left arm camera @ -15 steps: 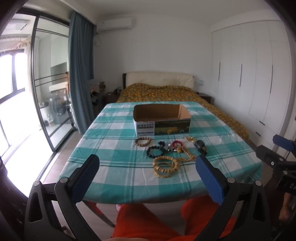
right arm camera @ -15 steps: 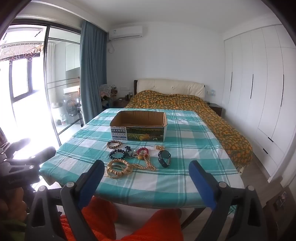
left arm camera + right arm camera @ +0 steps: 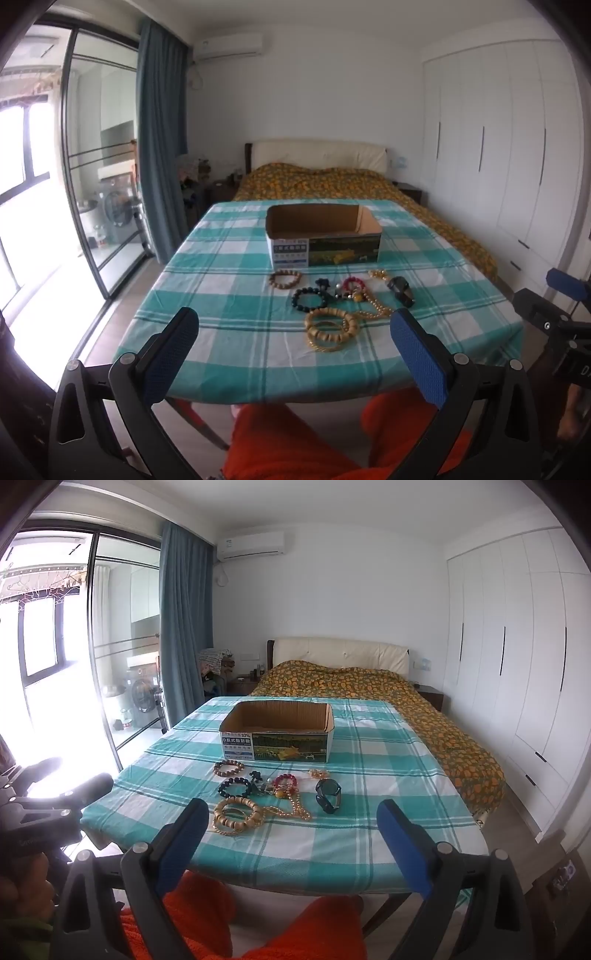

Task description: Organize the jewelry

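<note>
An open cardboard box (image 3: 325, 236) (image 3: 277, 734) stands on the teal checked table (image 3: 229, 332) (image 3: 354, 842). In front of it lie a brown bead bracelet (image 3: 284, 278) (image 3: 229, 767), a dark bead bracelet (image 3: 309, 299) (image 3: 235, 787), a red bead bracelet (image 3: 354, 285) (image 3: 285, 780), a coiled wooden bead string (image 3: 331, 328) (image 3: 237, 815), a gold bead necklace (image 3: 376, 308) (image 3: 295, 810) and a black watch (image 3: 400, 290) (image 3: 328, 794). My left gripper (image 3: 293, 332) is open and empty, short of the table's near edge. My right gripper (image 3: 291, 819) is open and empty, likewise back from the jewelry.
A bed with an orange patterned cover (image 3: 332, 181) (image 3: 369, 683) lies behind the table. White wardrobes (image 3: 509, 147) line the right wall. A glass sliding door (image 3: 96, 166) and blue curtain (image 3: 162, 147) are at left. Orange-clad knees (image 3: 295, 443) sit below the table edge.
</note>
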